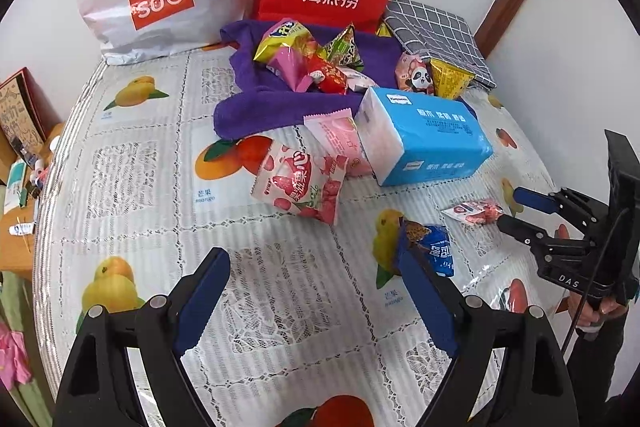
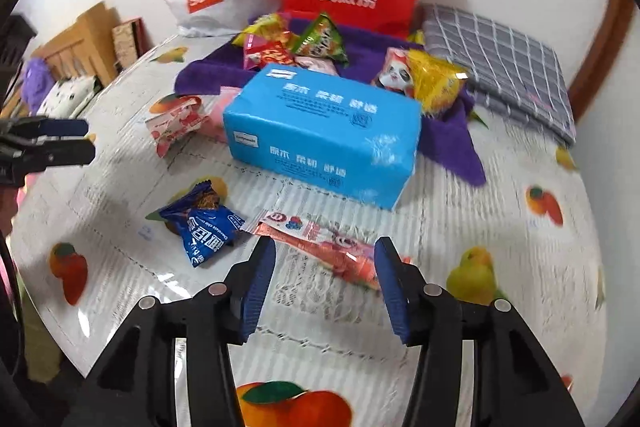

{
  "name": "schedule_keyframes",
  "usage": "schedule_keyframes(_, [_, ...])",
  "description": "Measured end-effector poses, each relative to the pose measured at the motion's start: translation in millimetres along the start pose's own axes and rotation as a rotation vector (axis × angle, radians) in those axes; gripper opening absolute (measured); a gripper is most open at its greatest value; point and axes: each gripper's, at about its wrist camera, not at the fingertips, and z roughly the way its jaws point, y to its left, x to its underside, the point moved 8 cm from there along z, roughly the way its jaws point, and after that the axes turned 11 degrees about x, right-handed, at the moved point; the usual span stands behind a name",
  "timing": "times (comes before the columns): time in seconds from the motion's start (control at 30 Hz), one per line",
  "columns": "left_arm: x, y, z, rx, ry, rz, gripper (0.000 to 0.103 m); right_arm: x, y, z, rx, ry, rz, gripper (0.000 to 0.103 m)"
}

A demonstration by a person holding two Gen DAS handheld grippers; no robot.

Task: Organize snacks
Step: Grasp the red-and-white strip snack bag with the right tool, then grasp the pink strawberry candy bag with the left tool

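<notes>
1. Jaws: right gripper [image 2: 325, 281] parted with nothing between, just short of pink strip packet [image 2: 320, 247] lying flat on tablecloth [image 2: 500, 227]; left gripper [image 1: 310, 301] wide, empty, beside blue cookie packet [image 1: 434, 253].
2. Lower, straddle the strip's narrow width, pinch mid-length.
3. Lift clear of tissue pack [image 2: 324, 131].
4. Carry toward snack pile [image 2: 296, 47] on purple towel [image 2: 460, 143].

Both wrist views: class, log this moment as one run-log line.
task: organize snacks | left gripper: open, empty, beside blue cookie packet | right gripper: open over long pink snack stick, not gripping | blue tissue pack: on table
</notes>
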Motion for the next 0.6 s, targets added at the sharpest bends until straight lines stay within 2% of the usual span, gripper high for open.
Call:
schedule_keyframes(0.17, [1,-2,5,0.0,0.014,0.004,0.087,3,11,21,-0.033,0.018,-0.104,0.051])
schedule_keyframes(0.3, [0,-2,11,-0.007,0.027,0.002,0.087,9,15,43,0.004,0.036,-0.146,0.051])
schedule_keyframes(0.33, [0,-2,13,-0.01,0.03,0.001,0.087,8,13,47,0.017,0.031,-0.136,0.051])
schedule_keyframes(0.5, [-4,1,23,-0.025,0.041,-0.01,0.087,-3,-13,56,0.013,0.043,0.045,0.029])
schedule_keyframes(0.6, [-7,1,32,-0.035,0.048,-0.014,0.087,-3,-37,60,0.016,0.062,0.172,0.024])
